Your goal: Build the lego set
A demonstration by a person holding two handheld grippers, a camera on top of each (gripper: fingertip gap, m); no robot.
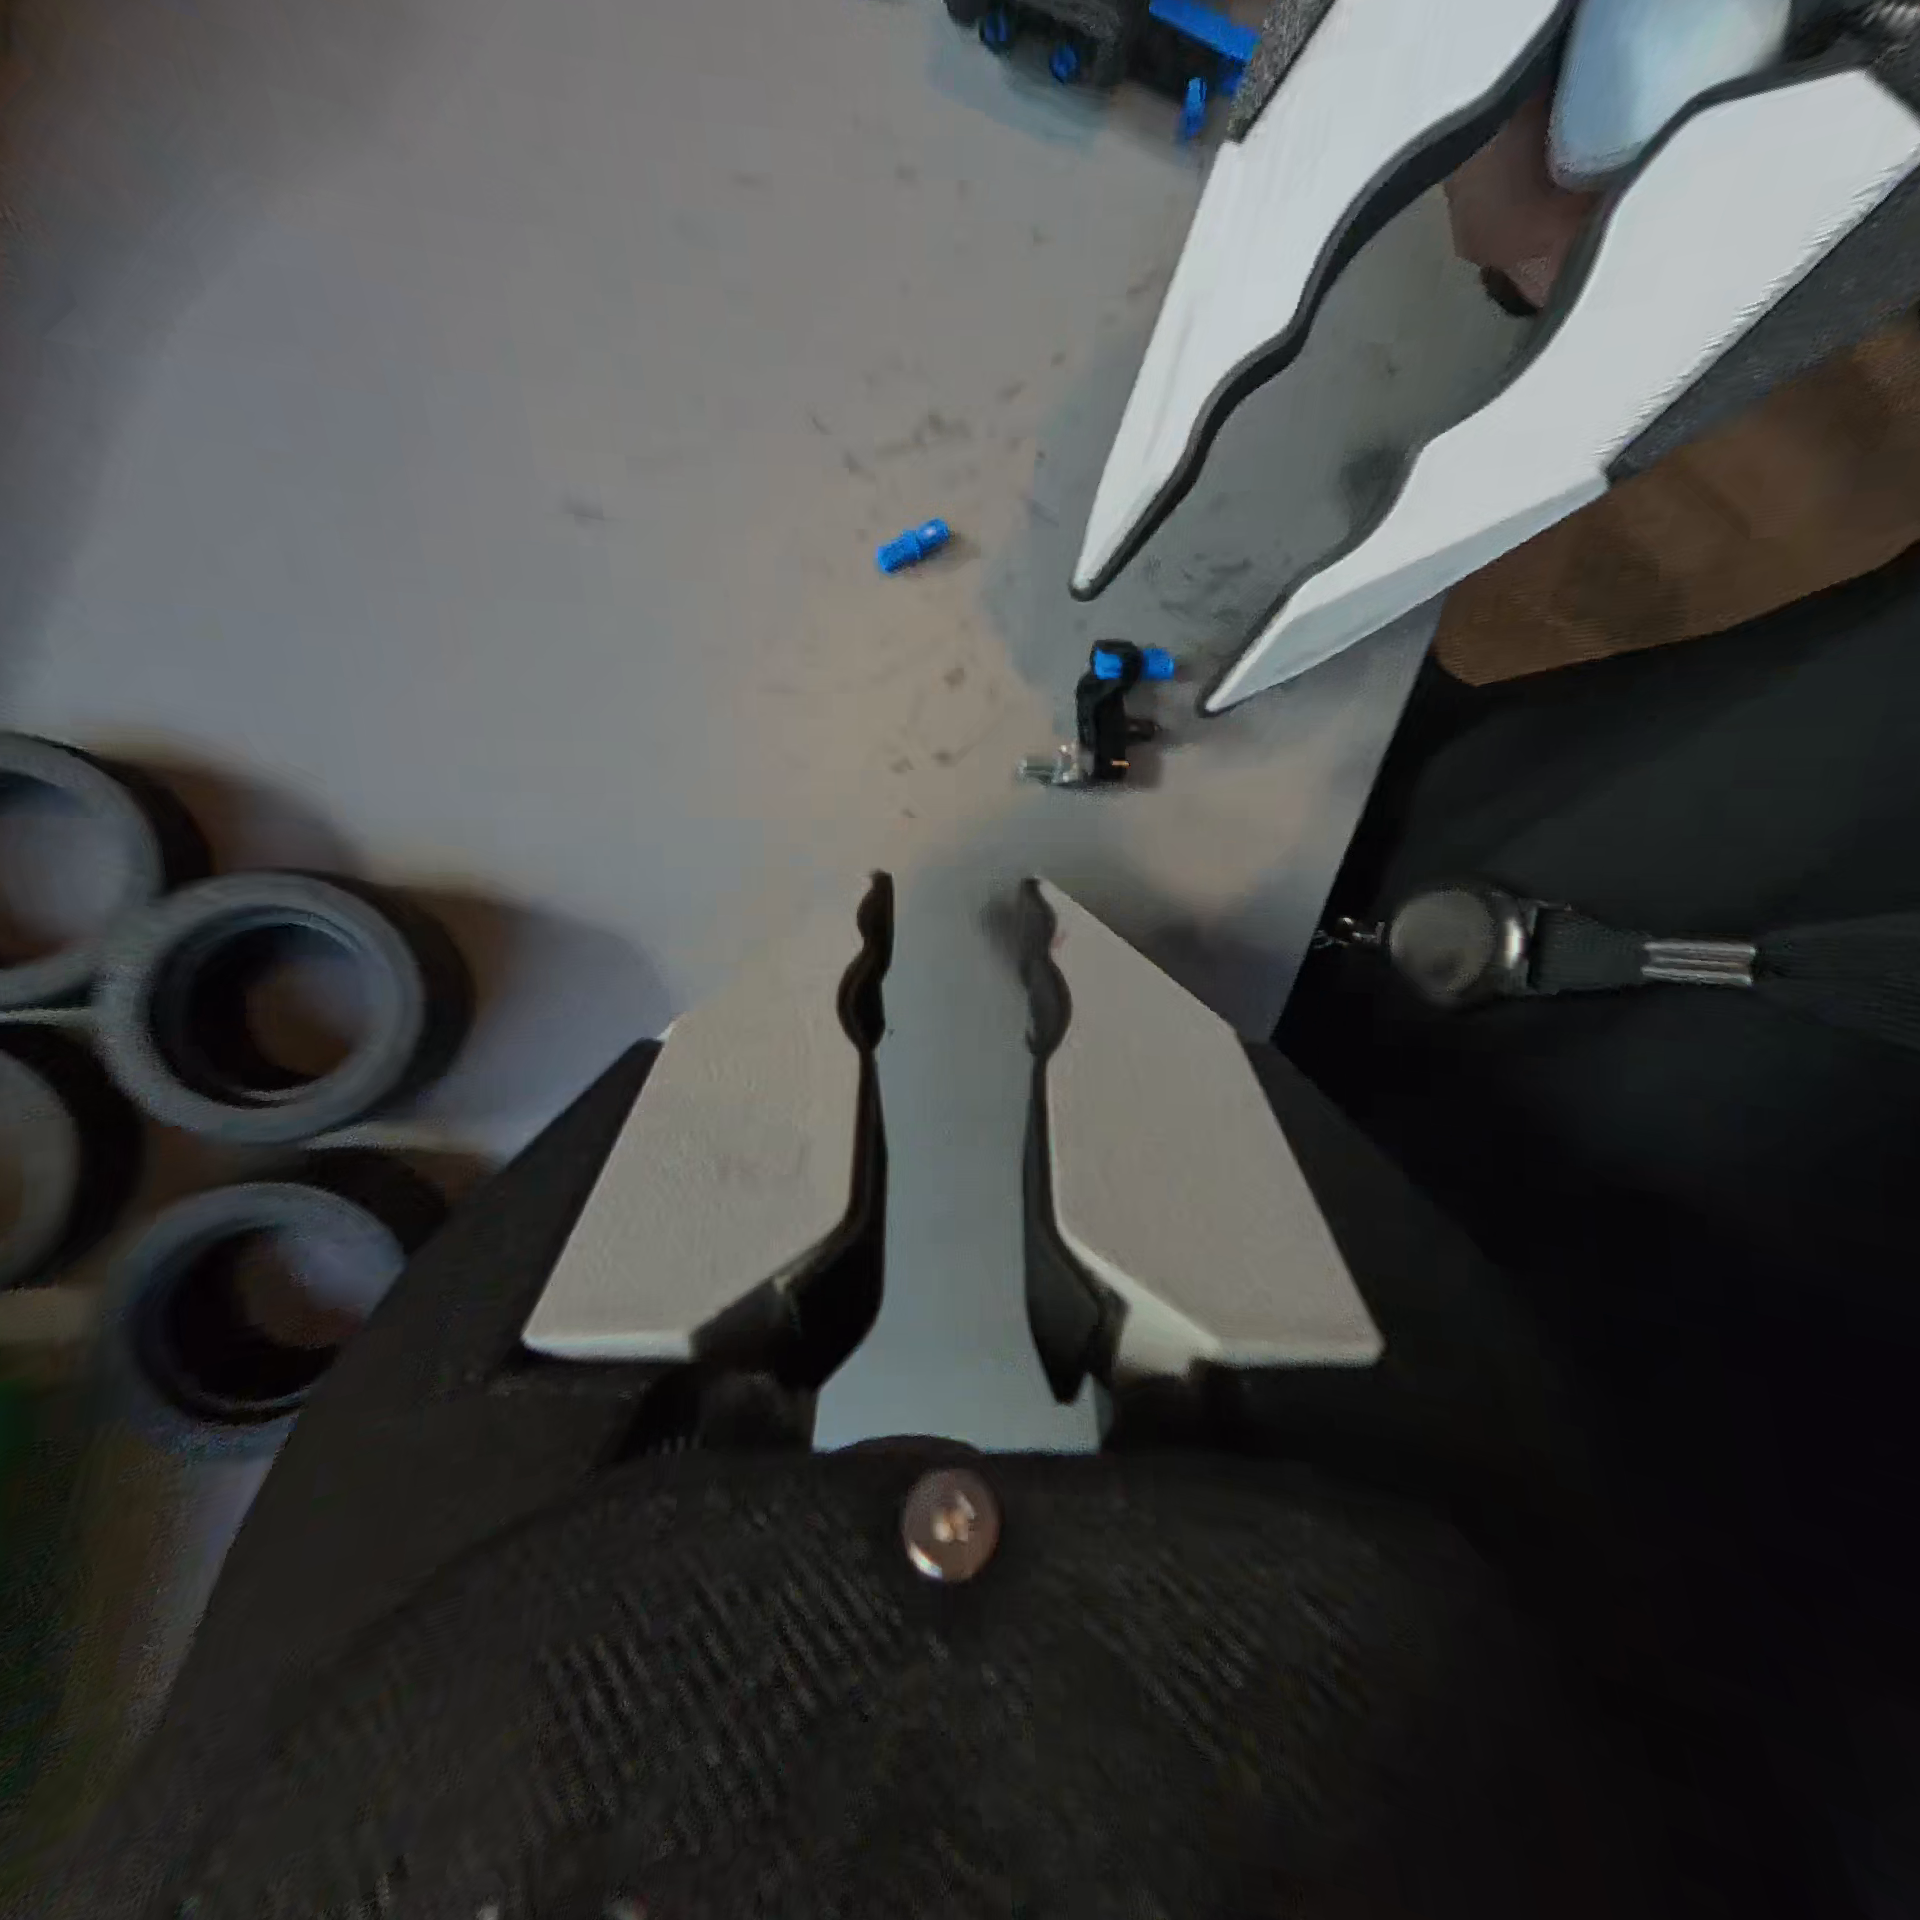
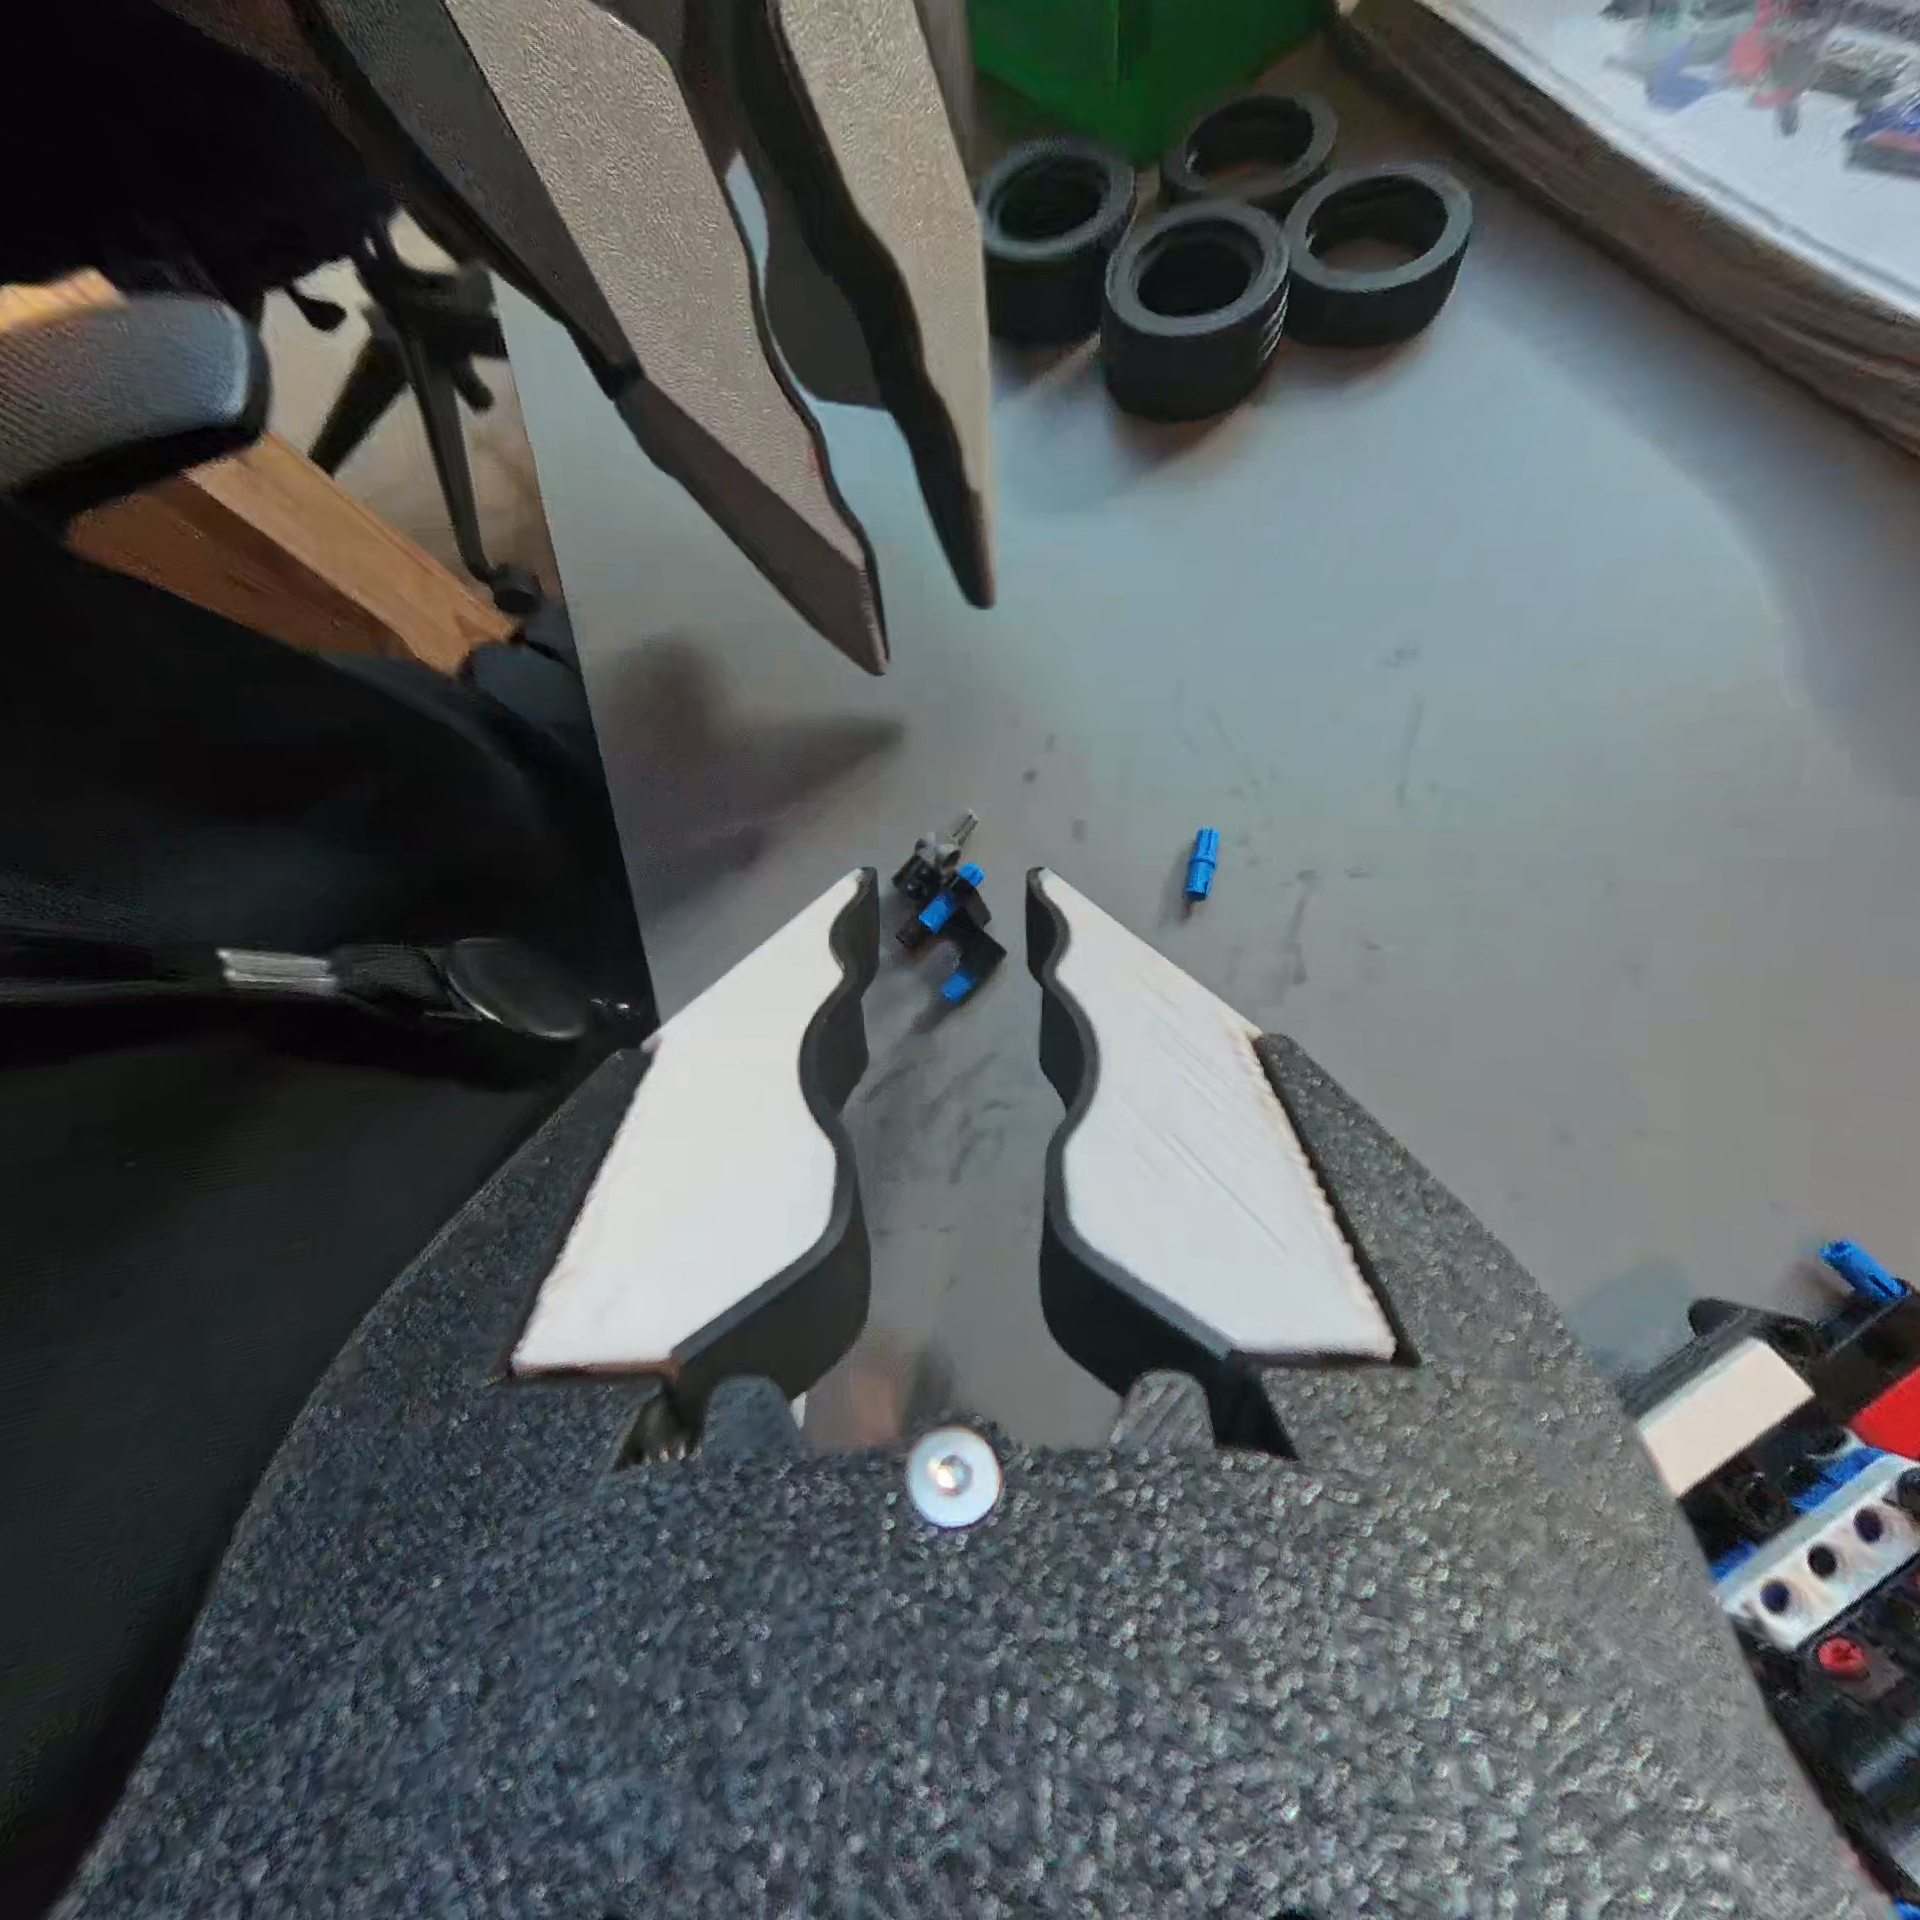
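Note:
A small black lego piece with blue pins (image 1: pixel 1114 698) lies on the grey table near its edge. In the right wrist view this small piece (image 2: pixel 948 912) sits just beyond and between my right gripper's tips. My right gripper (image 2: pixel 945 878) is open and empty; it also shows in the left wrist view (image 1: pixel 1143 649), hovering beside the piece. A loose blue pin (image 1: pixel 914 544) (image 2: pixel 1203 862) lies apart on the table. My left gripper (image 1: pixel 956 883) is open and empty above the table; it shows in the right wrist view (image 2: pixel 935 634) too.
Several black tyres (image 2: pixel 1195 301) (image 1: pixel 281 1003) are grouped on the table. A partly built lego model (image 2: pixel 1808 1455) (image 1: pixel 1112 42) stands at the side. A green box (image 2: pixel 1122 62) and an instruction booklet (image 2: pixel 1766 156) lie behind. The table edge (image 2: pixel 613 831) borders a person's dark clothing. Left tips to right tips: about 6 cm. My right tips are roughly 4 cm from the loose blue pin (image 2: pixel 1203 862). The left camera catches it too, in the left wrist view (image 1: pixel 912 538).

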